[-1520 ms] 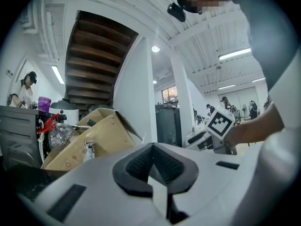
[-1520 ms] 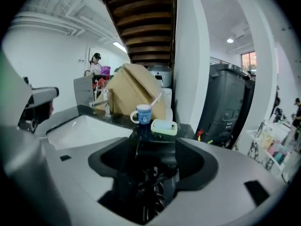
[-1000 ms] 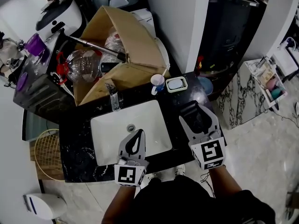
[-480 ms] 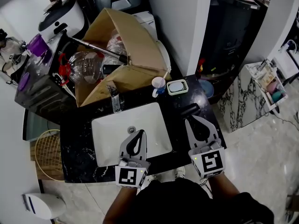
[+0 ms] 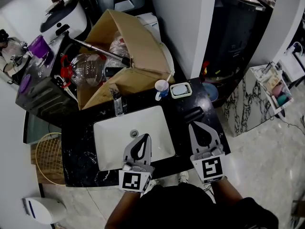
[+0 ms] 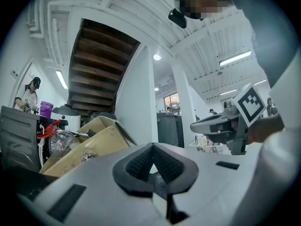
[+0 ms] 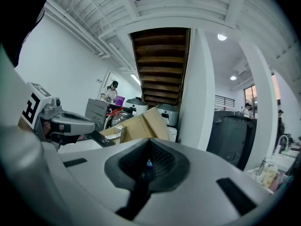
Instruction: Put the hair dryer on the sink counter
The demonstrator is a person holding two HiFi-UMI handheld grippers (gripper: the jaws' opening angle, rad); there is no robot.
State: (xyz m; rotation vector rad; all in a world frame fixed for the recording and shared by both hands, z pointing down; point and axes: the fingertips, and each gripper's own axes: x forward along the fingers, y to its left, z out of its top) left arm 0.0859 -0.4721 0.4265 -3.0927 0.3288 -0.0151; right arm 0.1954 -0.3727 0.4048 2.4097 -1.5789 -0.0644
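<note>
Cup (image 5: 161, 87), soap dish (image 5: 181, 89) — just behind hair dryer (image 5: 193, 113).

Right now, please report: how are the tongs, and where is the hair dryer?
Left tongs shut, empty. Right tongs shut, empty. Hair dryer on counter, right of sink, just ahead of right tongs. Cup, soap dish behind it, apart.

My head view reads bright and evenly lit from overhead, the white rectangular sink basin (image 5: 125, 133) near glare against the glossy black stone counter (image 5: 80, 152). Both gripper views bulge fisheye, corners vignetted black, a white ceiling strip light (image 6: 233, 59) blazing, foreground soft.
</note>
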